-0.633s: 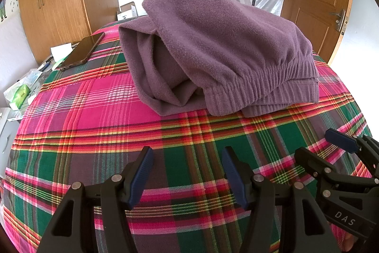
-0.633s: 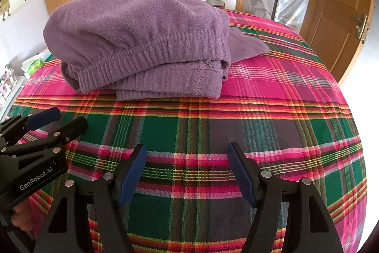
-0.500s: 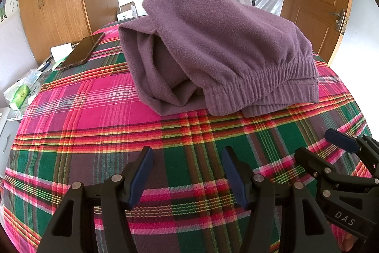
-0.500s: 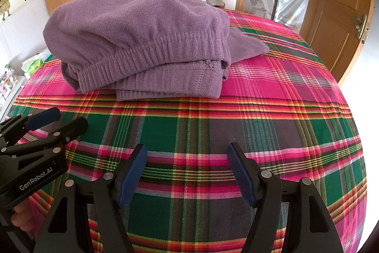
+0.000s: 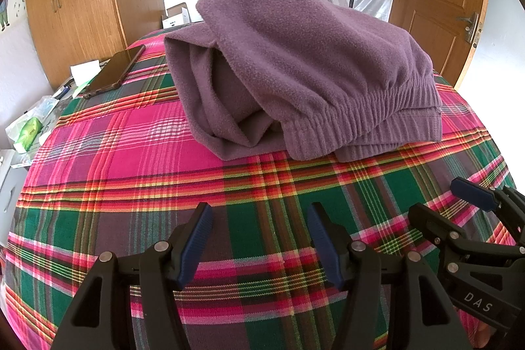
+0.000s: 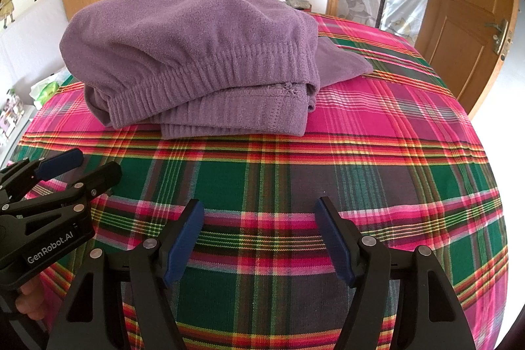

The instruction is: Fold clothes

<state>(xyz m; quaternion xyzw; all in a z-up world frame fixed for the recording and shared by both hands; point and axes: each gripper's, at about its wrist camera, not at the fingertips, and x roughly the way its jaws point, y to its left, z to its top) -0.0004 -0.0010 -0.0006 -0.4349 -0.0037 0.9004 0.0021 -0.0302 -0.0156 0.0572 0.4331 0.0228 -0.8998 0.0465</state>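
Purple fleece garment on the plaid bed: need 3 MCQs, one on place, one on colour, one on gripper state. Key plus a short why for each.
1. Where does the dark phone lie relative to the purple fleece garment in the left wrist view?
A. To its left, on the plaid cloth
B. On top of it
C. Between the left gripper's fingers

2. What colour are the pads on the gripper fingers?
A. Red
B. Blue
C. White

3. What state are the two grippers in?
A. Both shut on the garment
B. Left shut, right open
C. Both open and empty

Key:
1 A: the phone lies flat on the plaid cloth, left of the garment.
2 B: the pads show blue.
3 C: left gripper and right gripper have fingers spread over bare cloth, short of the garment.
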